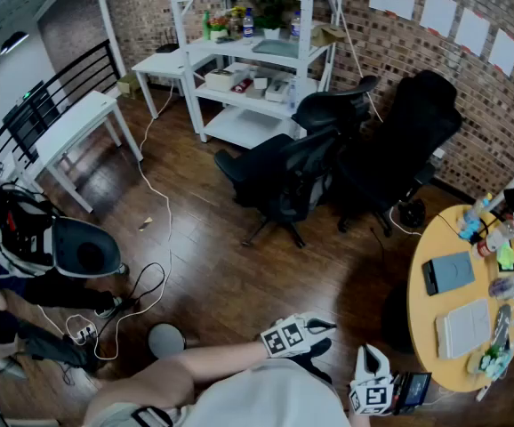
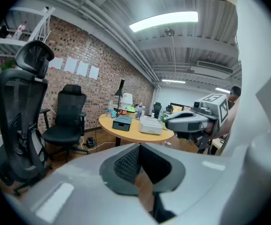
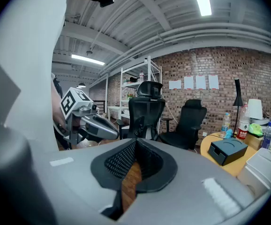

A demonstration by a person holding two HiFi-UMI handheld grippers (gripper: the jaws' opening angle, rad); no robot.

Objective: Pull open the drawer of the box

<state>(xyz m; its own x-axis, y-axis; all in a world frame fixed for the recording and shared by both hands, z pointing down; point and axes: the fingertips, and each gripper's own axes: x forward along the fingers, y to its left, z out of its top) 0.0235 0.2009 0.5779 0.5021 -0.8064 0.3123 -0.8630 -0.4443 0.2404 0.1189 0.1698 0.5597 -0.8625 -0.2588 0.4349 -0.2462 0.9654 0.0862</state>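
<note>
Claws on our left gripper [image 1: 321,326] and right gripper [image 1: 369,354] are pressed together, empty, held near our body, because the box [image 1: 448,272] sits well apart on the round table [image 1: 421,320], drawer seemingly closed; we judge reaching comes first
</note>
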